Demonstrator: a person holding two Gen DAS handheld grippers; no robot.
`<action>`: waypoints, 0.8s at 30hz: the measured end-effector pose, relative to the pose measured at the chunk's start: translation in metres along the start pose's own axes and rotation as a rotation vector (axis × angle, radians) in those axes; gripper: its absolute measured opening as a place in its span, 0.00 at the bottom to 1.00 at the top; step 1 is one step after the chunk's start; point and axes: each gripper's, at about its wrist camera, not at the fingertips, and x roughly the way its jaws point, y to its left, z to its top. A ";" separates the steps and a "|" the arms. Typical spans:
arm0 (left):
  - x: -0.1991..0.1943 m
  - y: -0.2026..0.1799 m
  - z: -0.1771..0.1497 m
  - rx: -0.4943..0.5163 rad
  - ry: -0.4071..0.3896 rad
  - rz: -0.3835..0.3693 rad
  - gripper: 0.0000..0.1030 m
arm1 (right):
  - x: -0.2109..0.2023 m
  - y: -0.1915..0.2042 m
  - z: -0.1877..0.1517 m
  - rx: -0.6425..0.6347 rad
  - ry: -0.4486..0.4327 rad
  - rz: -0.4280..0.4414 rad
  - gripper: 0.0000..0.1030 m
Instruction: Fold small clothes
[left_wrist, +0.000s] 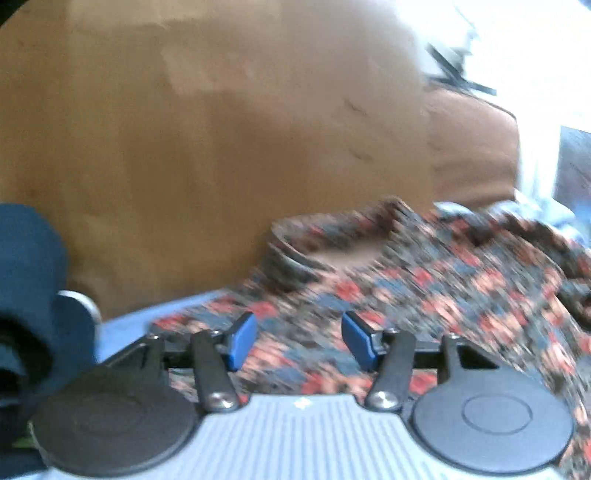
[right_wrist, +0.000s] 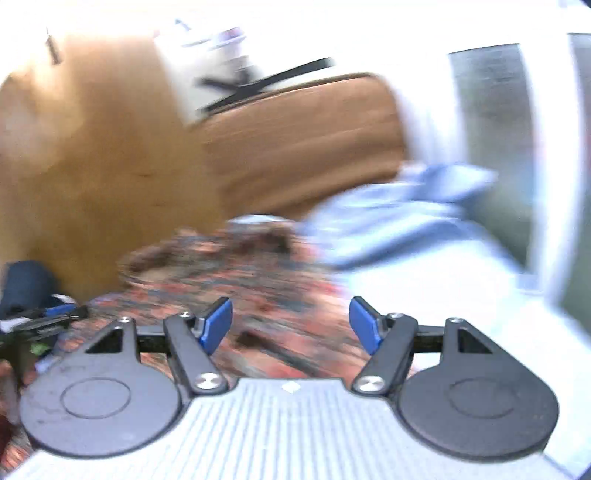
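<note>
We judge this to be the approach before a grasp: both tools are over the patterned garment (left_wrist: 424, 280) and neither has taken hold of it, so the fold itself is not yet begun. The left hand-held gripper (left_wrist: 299, 341) has its blue fingers (left_wrist: 242, 339) spread apart, with only the red, blue and dark print showing in the gap between them. The right hand-held gripper (right_wrist: 291, 330) is likewise spread, empty, with the same print below and ahead of it.

The garment lies rumpled across a pale blue sheet (right_wrist: 424, 295), in front of a brown upholstered back (left_wrist: 221, 147), which suggests a sofa or bed rather than a surface. A rounded opening (left_wrist: 332, 247), perhaps a neckline or armhole, lies ahead of the left tool, and from the right wrist view the same opening sits ahead and to the left. A bunched pale blue cloth (right_wrist: 406, 214) lies just beyond the garment on the right. Both views are smeared by motion, so we cannot tell hems or seams apart.

The next move, as we read it, calls for each tool to settle on an edge or corner, close on a single layer, and draw the cloth flat. In the right wrist view, the left tool shows at the far left edge.
</note>
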 end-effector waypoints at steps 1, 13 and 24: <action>0.003 -0.002 -0.002 0.013 0.016 -0.006 0.52 | -0.015 -0.013 -0.005 0.011 0.014 -0.033 0.71; 0.027 0.004 -0.015 -0.013 0.146 0.041 0.60 | -0.073 -0.043 -0.053 0.010 0.172 -0.204 0.11; 0.002 0.032 0.003 -0.185 0.059 -0.104 0.76 | -0.076 0.039 0.093 0.099 -0.045 0.009 0.11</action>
